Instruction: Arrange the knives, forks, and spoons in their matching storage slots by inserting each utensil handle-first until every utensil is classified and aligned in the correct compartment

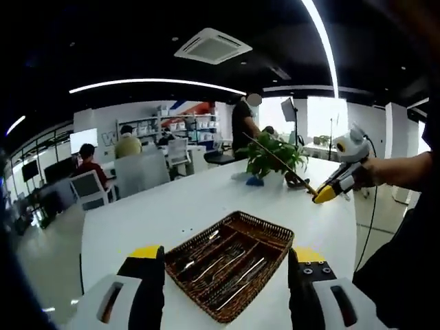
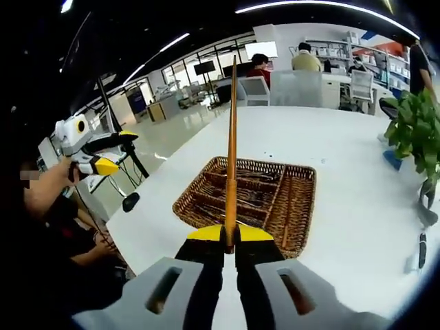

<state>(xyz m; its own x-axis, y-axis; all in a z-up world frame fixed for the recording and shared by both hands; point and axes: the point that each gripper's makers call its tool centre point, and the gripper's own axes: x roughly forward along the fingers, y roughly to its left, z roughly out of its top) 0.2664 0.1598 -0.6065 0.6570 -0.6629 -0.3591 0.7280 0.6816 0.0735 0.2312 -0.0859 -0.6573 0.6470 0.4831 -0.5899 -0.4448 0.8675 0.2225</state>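
Utensil (image 2: 232, 158) and basket (image 2: 297, 206) are lining up: the right tool (image 2: 229, 242) is pinching a long golden utensil by one end, its shaft pointing straight out from the jaws, over the wicker basket sitting just ahead and below on the white counter (image 2: 357, 172). The slots are running roughly along that same axis (I can't tell which utensil it is). The left tool (image 1: 225, 265) is hanging spread and empty, near the basket.

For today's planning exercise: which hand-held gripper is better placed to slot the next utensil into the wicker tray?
Right. The right hand-held gripper is shut on a long, slim brown-handled utensil above the brown wicker cutlery tray; the left hand-held gripper is open.
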